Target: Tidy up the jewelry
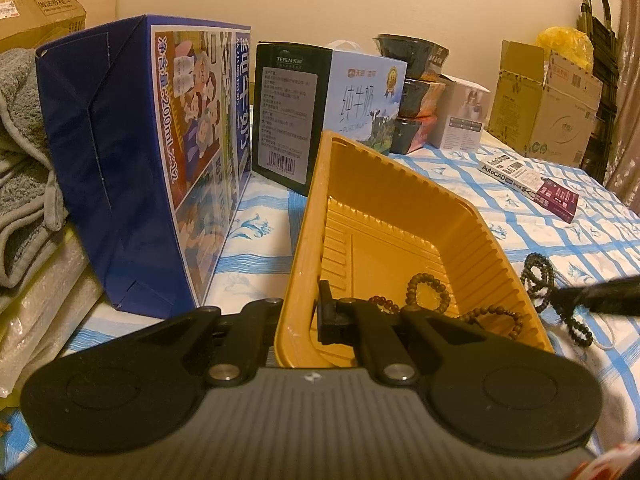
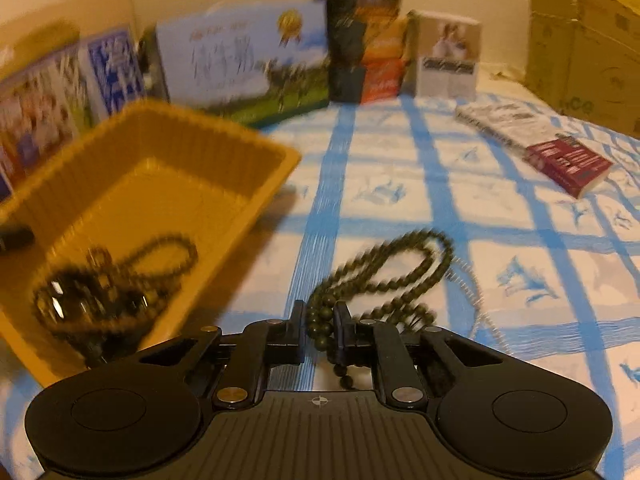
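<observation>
From my seat, both units look alike: my left gripper (image 1: 298, 316) and right gripper (image 2: 320, 330) are matte black, each with two round disc-shaped side lobes, angled linkage arms pinned by silvery screws, short flat black fingers (image 2: 298, 320), and a grey ribbed centre plate bearing a small white crosshair mark.

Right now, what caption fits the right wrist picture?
Right hand-held gripper closes around dark green beads on the checked cloth, beside the yellow tray.
</observation>
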Demonstrator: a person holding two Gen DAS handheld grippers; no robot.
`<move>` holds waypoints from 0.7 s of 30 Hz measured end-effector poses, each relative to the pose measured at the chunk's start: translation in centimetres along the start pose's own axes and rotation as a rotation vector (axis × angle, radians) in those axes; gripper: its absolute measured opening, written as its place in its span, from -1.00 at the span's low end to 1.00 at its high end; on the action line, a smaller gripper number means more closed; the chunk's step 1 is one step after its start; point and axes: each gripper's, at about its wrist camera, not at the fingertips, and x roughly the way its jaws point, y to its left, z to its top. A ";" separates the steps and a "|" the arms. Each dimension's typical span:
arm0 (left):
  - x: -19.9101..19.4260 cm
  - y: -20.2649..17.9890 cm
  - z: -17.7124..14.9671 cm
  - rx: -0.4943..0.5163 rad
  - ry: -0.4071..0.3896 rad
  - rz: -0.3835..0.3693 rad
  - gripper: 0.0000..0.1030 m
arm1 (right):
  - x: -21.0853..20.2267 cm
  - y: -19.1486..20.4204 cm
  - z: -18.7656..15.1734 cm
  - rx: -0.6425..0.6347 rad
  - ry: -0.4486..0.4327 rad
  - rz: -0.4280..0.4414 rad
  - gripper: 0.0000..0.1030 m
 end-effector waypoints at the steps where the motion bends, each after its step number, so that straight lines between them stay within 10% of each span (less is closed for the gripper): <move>1: 0.0 0.0 0.0 -0.001 0.000 0.000 -0.91 | -0.8 -0.3 0.4 0.016 -0.021 0.003 -0.74; 21: -0.4 -0.1 0.1 -0.003 -0.017 -0.011 -0.91 | -16.0 -3.0 9.2 0.076 -0.301 0.036 -0.99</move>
